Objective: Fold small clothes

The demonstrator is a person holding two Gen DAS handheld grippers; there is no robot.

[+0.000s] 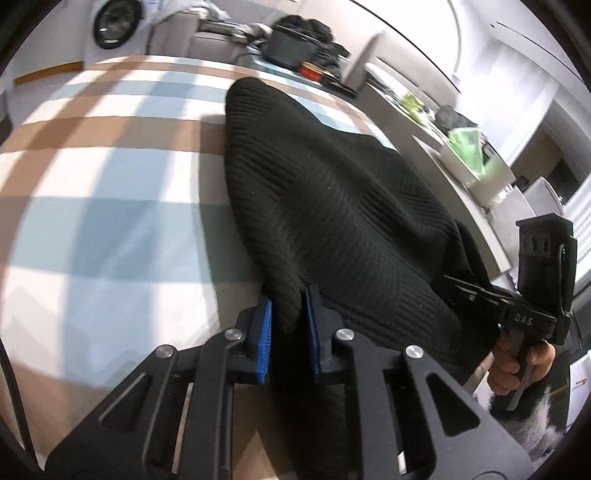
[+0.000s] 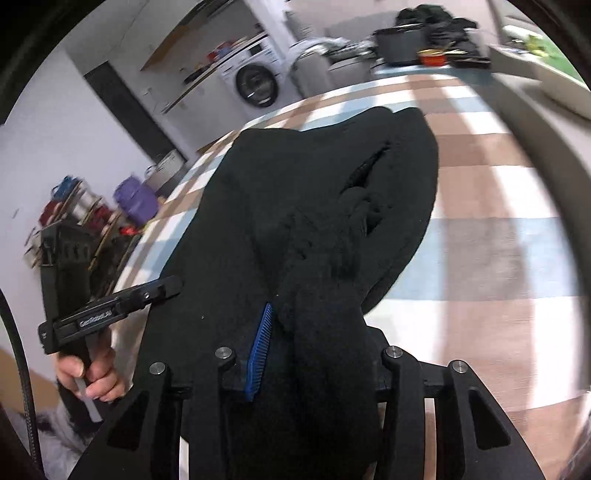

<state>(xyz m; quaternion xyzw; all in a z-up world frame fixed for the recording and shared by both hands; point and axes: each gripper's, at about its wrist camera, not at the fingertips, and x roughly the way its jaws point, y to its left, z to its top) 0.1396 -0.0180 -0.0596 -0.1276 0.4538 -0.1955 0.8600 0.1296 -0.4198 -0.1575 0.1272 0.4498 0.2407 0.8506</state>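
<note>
A black ribbed knit garment is stretched above the checked tablecloth, its far end resting on the table. My left gripper is shut on its near left edge between blue pads. My right gripper is shut on the other near edge; cloth drapes over its fingers and only one blue pad shows. The garment also fills the right wrist view. Each gripper appears in the other's view, the right one and the left one, both held by a hand.
A dark pot, a red dish and a pile of dark clothes stand at the table's far end. A white bin with green items sits beside the table. A washing machine is behind.
</note>
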